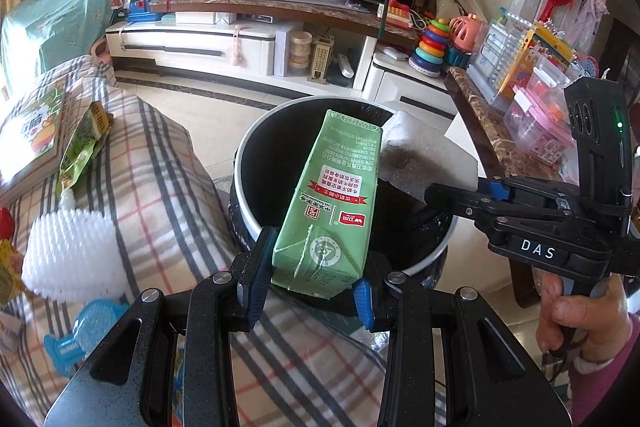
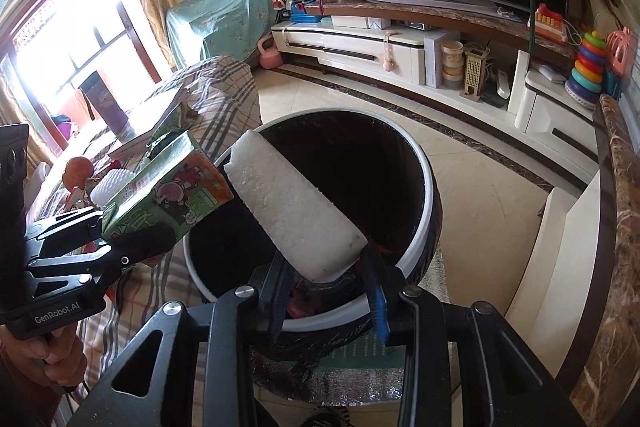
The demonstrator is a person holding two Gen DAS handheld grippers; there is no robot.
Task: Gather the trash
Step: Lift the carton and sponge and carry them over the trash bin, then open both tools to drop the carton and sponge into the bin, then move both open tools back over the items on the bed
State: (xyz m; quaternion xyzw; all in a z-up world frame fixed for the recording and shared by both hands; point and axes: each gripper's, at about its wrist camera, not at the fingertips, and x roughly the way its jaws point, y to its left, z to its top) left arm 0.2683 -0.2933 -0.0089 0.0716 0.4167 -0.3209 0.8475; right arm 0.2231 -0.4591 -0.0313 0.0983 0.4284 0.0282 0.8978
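Note:
My left gripper [image 1: 310, 293] is shut on a green drink carton [image 1: 332, 203] and holds it over the open mouth of a round black trash bin with a white rim [image 1: 256, 227]. My right gripper [image 2: 330, 293] is shut on a white foam block [image 2: 292, 215] and holds it over the same bin [image 2: 424, 227]. In the left wrist view the foam block [image 1: 424, 159] and the right gripper [image 1: 452, 199] are at the right of the carton. In the right wrist view the carton [image 2: 168, 195] and the left gripper [image 2: 92, 239] are at the left.
A plaid-covered sofa [image 1: 160, 195] at the left holds a green snack wrapper [image 1: 80, 147], a white spiky foam piece [image 1: 72, 259], a blue toy [image 1: 80, 335] and a book [image 1: 32, 131]. A marble-topped table [image 1: 492, 139] with toy boxes stands right. A TV stand [image 1: 240, 43] lies beyond.

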